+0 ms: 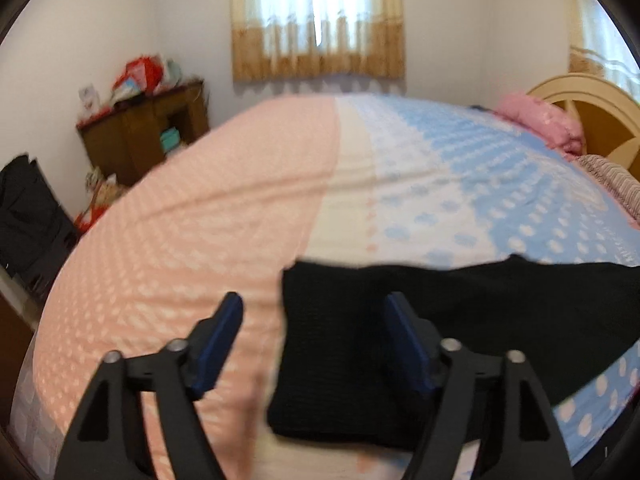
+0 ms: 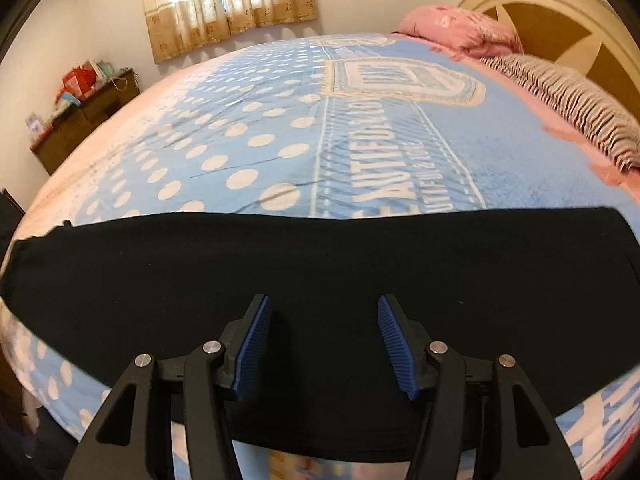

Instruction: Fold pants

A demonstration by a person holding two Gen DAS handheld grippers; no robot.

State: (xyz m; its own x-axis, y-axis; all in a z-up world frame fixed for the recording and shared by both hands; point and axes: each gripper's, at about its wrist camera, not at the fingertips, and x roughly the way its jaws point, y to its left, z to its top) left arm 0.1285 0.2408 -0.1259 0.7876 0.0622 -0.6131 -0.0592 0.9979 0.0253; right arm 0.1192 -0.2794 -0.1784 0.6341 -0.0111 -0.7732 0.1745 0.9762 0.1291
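Though left view's blurred, black pants [image 2: 320,264] on bed, ends cut off, both jaws apart, prob. empty.

We see the pants [image 2: 320,264] as matt black knit cloth lying on the bed sheet [image 2: 248,128], a soft printed cotton-like fabric, lightly creased. Each gripper [image 2: 325,346] has matt black plastic arms with shiny metal rivets and ribbed blue rubbery pads [image 2: 394,340]. At eleven o'clock stands a brown wooden cabinet [image 1: 152,132]; at two o'clock, a smooth, cream-painted headboard [image 2: 560,4].

Home bedroom: bed [image 2: 280,128], pillows [image 2: 472,32], curtains [image 1: 316,24].
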